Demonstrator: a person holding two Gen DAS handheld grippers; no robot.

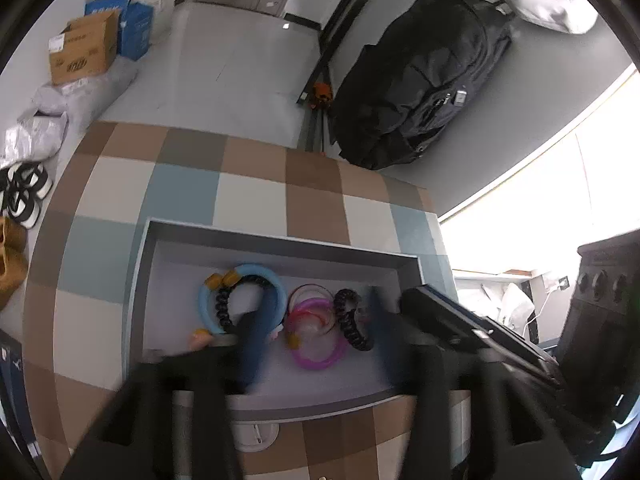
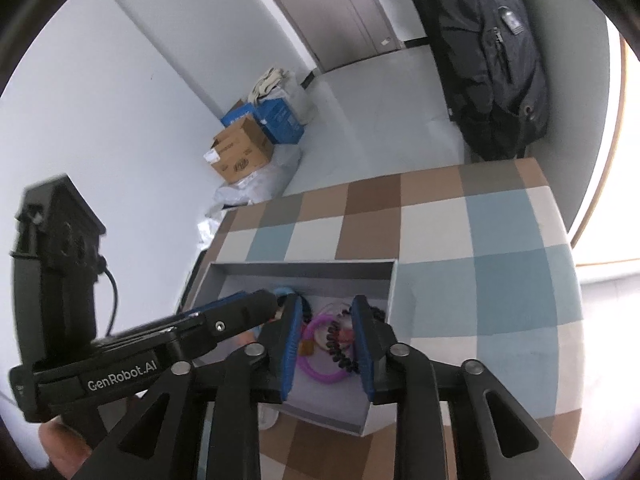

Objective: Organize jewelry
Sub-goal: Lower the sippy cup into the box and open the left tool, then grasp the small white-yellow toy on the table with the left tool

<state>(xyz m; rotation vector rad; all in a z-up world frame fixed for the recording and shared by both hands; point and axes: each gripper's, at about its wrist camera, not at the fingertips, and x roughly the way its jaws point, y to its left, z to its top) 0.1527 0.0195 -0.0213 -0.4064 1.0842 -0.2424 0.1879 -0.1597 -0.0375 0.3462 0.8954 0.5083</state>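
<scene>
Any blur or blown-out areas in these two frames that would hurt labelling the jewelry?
Left wrist view: the left gripper is motion-smeared, while the light-blue ring bracelet and translucent pink bangle in the grey open box stay readable; the window at right is blown out. Right wrist view: the right gripper is sharp; the right edge is overexposed.

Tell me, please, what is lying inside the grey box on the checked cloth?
Inside the grey box lie a blue ring, pink and clear bangles, two black spiral hair ties and small yellow pieces. The left tool covers the near floor.
</scene>
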